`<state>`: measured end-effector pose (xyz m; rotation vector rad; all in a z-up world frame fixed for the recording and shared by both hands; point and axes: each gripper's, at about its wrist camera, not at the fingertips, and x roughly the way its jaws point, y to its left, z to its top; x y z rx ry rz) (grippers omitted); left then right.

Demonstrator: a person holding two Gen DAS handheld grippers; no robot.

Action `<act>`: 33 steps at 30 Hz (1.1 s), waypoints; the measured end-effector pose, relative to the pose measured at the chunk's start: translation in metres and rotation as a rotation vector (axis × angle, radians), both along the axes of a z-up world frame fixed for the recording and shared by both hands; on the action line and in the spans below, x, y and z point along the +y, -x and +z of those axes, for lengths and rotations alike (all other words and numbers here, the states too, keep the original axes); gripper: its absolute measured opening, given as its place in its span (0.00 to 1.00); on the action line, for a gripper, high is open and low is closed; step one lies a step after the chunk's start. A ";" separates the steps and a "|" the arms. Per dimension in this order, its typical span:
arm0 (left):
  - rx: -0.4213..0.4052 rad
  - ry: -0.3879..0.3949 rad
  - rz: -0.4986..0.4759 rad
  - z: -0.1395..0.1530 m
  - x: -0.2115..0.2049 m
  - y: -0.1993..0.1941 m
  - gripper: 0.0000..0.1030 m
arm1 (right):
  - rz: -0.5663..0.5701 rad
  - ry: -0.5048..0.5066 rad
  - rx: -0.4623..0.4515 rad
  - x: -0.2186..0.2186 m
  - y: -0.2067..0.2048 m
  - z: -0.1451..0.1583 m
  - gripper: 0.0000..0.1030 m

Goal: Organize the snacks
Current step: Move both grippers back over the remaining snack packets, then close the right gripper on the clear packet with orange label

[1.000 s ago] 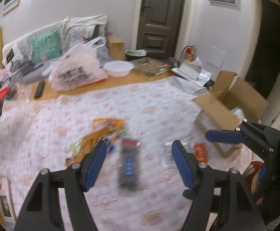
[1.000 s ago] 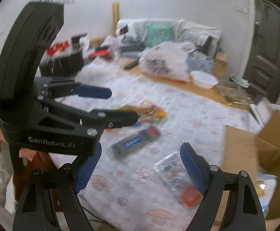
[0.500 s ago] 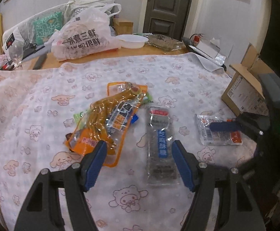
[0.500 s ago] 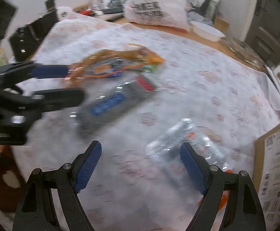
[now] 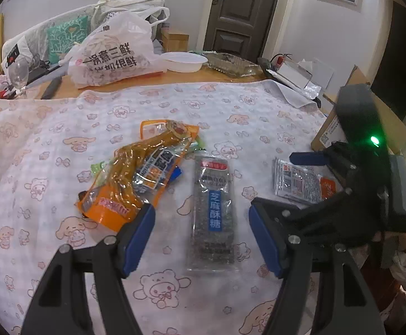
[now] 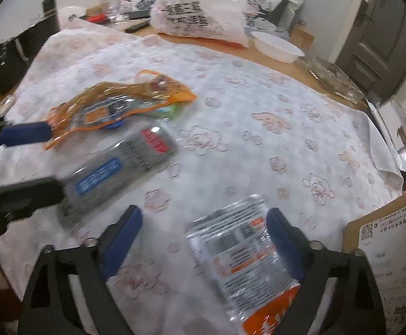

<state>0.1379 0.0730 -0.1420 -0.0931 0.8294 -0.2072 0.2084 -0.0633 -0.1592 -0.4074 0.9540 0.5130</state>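
Observation:
Three snack packs lie on the patterned cloth. An orange pack [image 5: 144,173] [image 6: 119,106] lies left of a long grey sesame-candy pack [image 5: 213,212] [image 6: 119,164]. A silver pack with an orange end [image 5: 300,182] [image 6: 247,256] lies near the cardboard box [image 5: 342,128] [image 6: 392,251]. My left gripper [image 5: 203,237] is open, low over the grey pack's near end. My right gripper [image 6: 203,240] is open, its right finger beside the silver pack; it also shows in the left wrist view [image 5: 286,181].
A white plastic bag [image 5: 110,55], a white bowl [image 5: 183,61] and a clear tray [image 5: 230,65] sit at the table's far side. A wine glass [image 5: 20,72] stands far left. A dark door [image 5: 242,14] is behind.
Both grippers have come down closer to the table. The left now hovers over the grey pack, the right over the silver pack. Both stayed open.

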 end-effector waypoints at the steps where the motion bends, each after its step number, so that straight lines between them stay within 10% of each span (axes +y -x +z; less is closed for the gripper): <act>1: -0.001 0.001 0.001 0.000 0.000 0.001 0.65 | -0.016 -0.013 0.013 -0.002 -0.004 -0.001 0.90; 29: -0.009 0.040 0.024 0.002 0.013 0.011 0.65 | -0.073 -0.177 0.078 -0.016 0.065 -0.003 0.93; 33: -0.011 0.044 0.018 0.002 0.010 0.012 0.65 | -0.162 -0.180 0.037 -0.031 0.073 0.000 0.75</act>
